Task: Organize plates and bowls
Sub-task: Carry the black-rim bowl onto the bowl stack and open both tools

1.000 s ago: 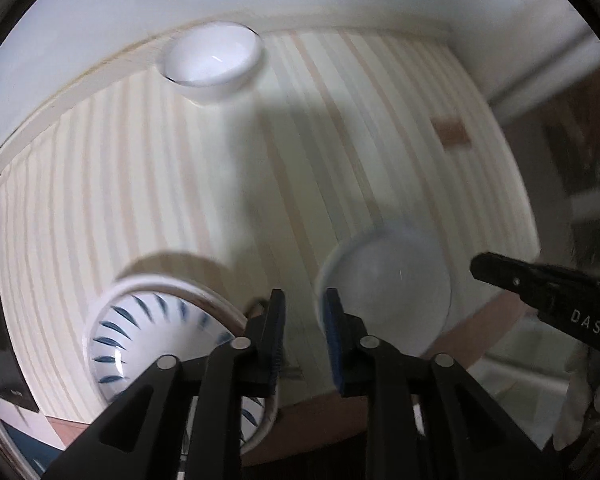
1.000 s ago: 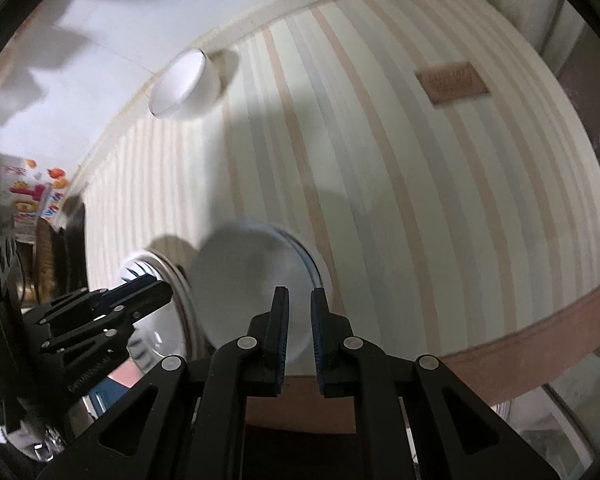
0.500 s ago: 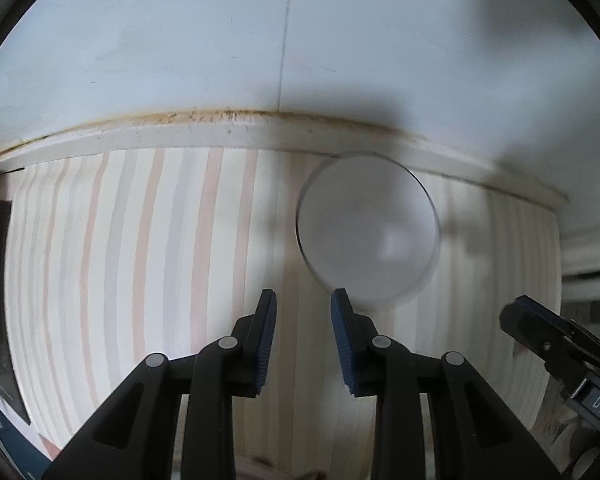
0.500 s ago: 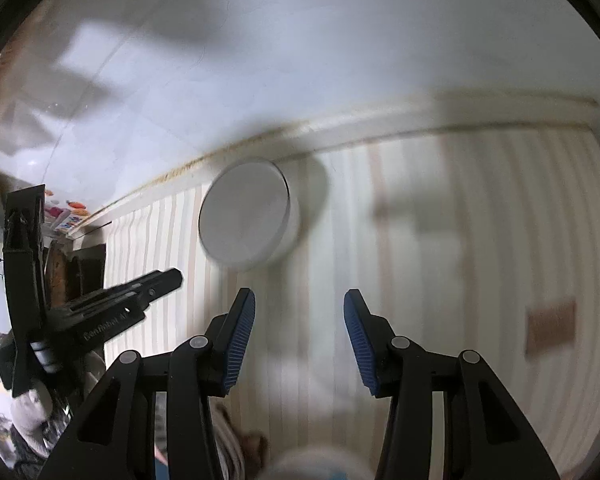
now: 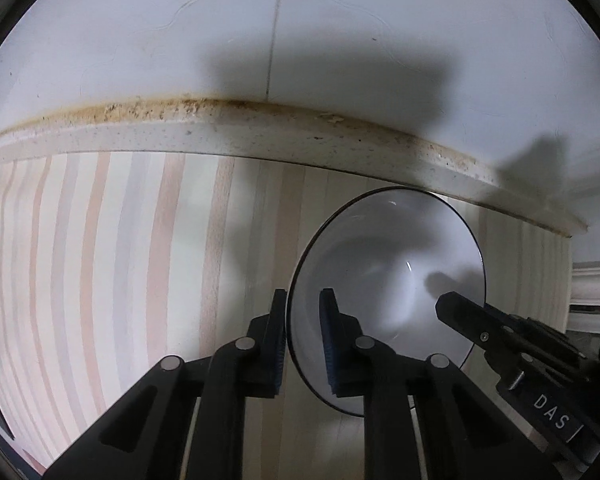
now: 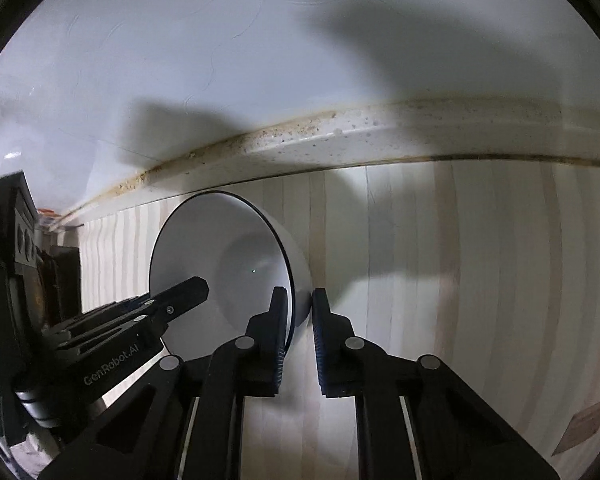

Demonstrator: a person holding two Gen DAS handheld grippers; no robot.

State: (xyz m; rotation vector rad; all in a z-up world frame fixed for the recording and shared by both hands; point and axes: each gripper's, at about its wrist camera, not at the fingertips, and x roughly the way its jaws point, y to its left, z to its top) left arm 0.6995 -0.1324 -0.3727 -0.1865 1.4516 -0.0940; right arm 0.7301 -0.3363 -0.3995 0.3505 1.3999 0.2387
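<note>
A white bowl [image 5: 388,264] with a thin dark rim stands on the striped mat close to the back ledge. In the left wrist view my left gripper [image 5: 303,308] straddles the bowl's left rim, jaws closing, one pad outside the wall and one inside. The right gripper's tip [image 5: 460,308] reaches into the bowl from the right. In the right wrist view the bowl [image 6: 220,248] sits at centre left and my right gripper [image 6: 300,304] is closing on its right rim, the wall between the pads. The left gripper [image 6: 188,292] shows at the bowl's other side.
The striped mat [image 5: 120,260] runs left and forward of the bowl. A stained ledge [image 5: 260,128] and a white wall [image 5: 220,40] rise just behind it. A brown patch [image 6: 584,426] lies at the mat's lower right. Dark clutter [image 6: 60,272] stands beyond the mat's left end.
Both grippers left the plates at the front, travelled to the bowl at the back and sank. The right jaws spread wide on the way; both pairs now pinch opposite rims.
</note>
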